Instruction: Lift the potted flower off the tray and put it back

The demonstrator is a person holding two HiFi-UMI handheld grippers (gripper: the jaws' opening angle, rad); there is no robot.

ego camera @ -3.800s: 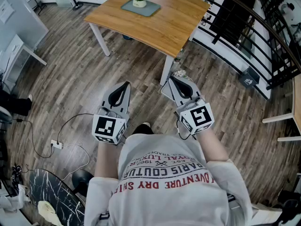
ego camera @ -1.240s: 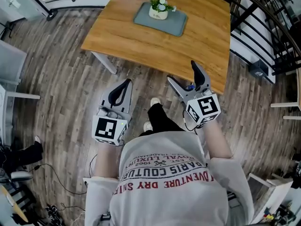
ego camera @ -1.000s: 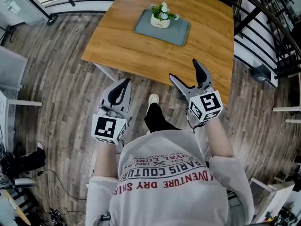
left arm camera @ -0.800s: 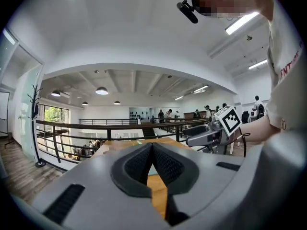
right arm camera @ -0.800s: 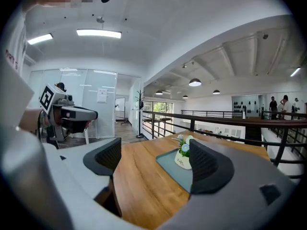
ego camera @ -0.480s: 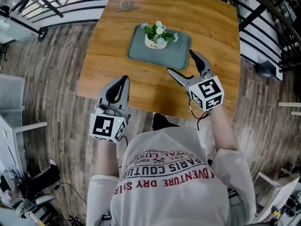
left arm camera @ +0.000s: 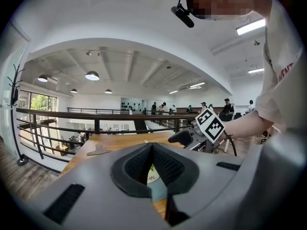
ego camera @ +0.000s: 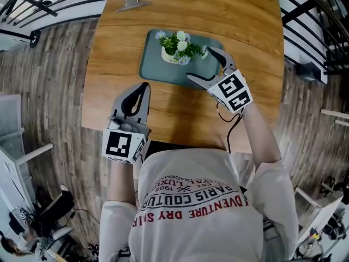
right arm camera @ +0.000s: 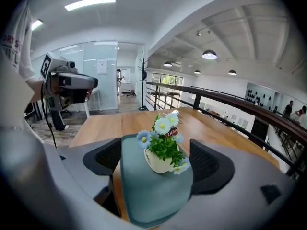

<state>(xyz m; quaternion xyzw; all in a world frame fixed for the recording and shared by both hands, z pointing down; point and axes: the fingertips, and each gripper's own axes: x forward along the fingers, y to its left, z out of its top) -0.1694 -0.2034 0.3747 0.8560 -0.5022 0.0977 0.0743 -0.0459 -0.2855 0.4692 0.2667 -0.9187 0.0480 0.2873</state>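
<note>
Approaching, by my reading: the potted flower (ego camera: pixel 175 47) stands upright on the tray (ego camera: pixel 158 72), in its far half, not yet lifted. The right gripper (ego camera: pixel 200 63) hangs over the tray's near-right part with its jaws spread wide and nothing between the pads. The pot sits just ahead of the opening, untouched. The left gripper (ego camera: pixel 143 86) is off the tray, over bare table (ego camera: pixel 251 26) at the tray's near-left side, jaws pressed together and empty.

Risks, as judged:
- Blossoms and leaves overhang the pot. Closing high would pinch foliage rather than the pot, and the pot could drop out.
- The pot looks round and glossy, so an off-centre squeeze may tip it.
- A low jaw could catch the tray and drag it, and nothing braces the tray.
</note>
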